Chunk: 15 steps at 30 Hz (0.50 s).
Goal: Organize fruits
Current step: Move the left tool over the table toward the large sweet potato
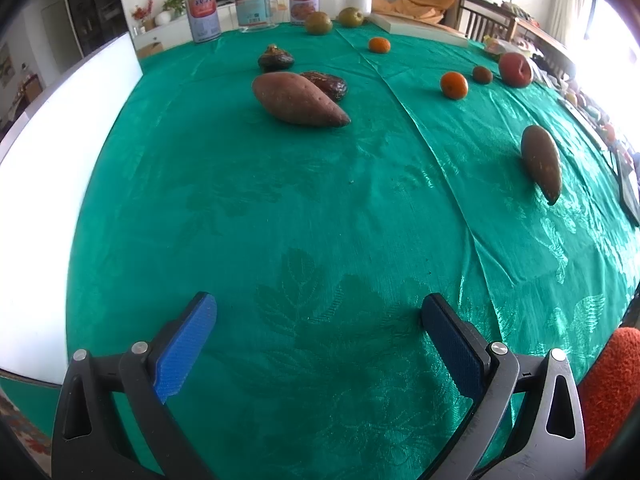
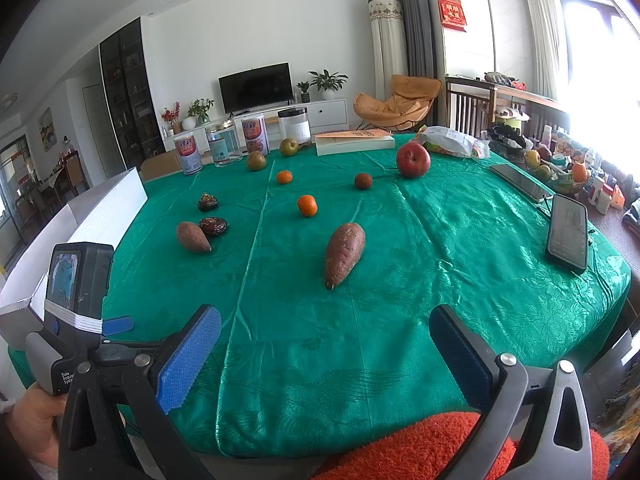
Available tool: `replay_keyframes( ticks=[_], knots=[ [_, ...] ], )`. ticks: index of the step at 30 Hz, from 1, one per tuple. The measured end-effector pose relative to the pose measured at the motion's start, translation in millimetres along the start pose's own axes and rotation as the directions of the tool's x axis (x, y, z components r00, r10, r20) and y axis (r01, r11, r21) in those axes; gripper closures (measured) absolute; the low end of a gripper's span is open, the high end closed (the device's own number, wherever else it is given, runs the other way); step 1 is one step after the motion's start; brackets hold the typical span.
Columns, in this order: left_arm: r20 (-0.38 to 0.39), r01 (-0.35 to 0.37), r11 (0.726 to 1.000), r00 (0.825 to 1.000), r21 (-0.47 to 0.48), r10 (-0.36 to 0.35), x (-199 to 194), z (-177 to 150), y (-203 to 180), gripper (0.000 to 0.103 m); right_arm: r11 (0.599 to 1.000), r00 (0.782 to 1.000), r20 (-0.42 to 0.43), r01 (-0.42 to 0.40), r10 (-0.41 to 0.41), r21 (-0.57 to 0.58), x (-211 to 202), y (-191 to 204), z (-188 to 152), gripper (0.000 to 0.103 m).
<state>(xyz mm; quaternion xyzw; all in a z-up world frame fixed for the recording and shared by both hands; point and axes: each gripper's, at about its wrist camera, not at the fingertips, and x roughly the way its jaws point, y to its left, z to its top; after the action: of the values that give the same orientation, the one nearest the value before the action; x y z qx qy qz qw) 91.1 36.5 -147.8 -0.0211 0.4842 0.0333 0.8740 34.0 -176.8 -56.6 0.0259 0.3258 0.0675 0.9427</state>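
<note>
Fruits lie scattered on the green tablecloth point(image 2: 420, 264). A sweet potato point(image 1: 298, 99) point(image 2: 193, 236) lies at left beside a dark fruit point(image 1: 326, 84) point(image 2: 214, 226); another dark fruit point(image 1: 275, 58) point(image 2: 208, 202) lies behind. A second sweet potato point(image 1: 542, 162) point(image 2: 344, 253) lies mid-table. Two oranges point(image 2: 307, 205) point(image 2: 284, 177), a small brown fruit point(image 2: 363, 181), a red apple point(image 2: 413, 159) and two green-brown pears point(image 2: 256, 161) point(image 2: 288, 147) lie farther back. My left gripper point(image 1: 318, 316) is open and empty over the near cloth. My right gripper point(image 2: 324, 326) is open and empty near the front edge.
A white box point(image 2: 92, 216) stands at the table's left edge. Cans and jars point(image 2: 256, 134) and a flat box point(image 2: 354, 142) line the far edge. Two phones point(image 2: 568, 232) point(image 2: 520, 182) lie at right, with a plastic bag point(image 2: 454, 142). An orange-red fuzzy thing point(image 2: 420, 448) is at the front.
</note>
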Motion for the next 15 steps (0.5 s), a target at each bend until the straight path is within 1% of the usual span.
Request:
replay_keyframes(
  ticks=[4,10,13,15],
  knots=[
    [0.01,0.007,1.0,1.0,0.014,-0.007,-1,-2,0,0.0,1.0,1.0,0.006,-0.005,0.005,0.005,-1,-1,-1,0.0],
    [0.012,0.041,0.998,0.999,0.046,-0.042,-4,-3,2,0.001,1.0,1.0,0.001,-0.003,0.003,0.0,-1,0,-1,0.0],
    [-0.005,0.077,0.997,0.997,0.014,-0.077,-3,4,7,0.001,1.0,1.0,0.001,-0.004,0.004,0.001,-1,1,-1,0.0],
    [0.001,0.112,0.993,0.994,-0.023,-0.112,-1,18,14,0.001,1.0,1.0,0.0,-0.004,0.004,0.001,-1,1,-1,0.0]
  ],
)
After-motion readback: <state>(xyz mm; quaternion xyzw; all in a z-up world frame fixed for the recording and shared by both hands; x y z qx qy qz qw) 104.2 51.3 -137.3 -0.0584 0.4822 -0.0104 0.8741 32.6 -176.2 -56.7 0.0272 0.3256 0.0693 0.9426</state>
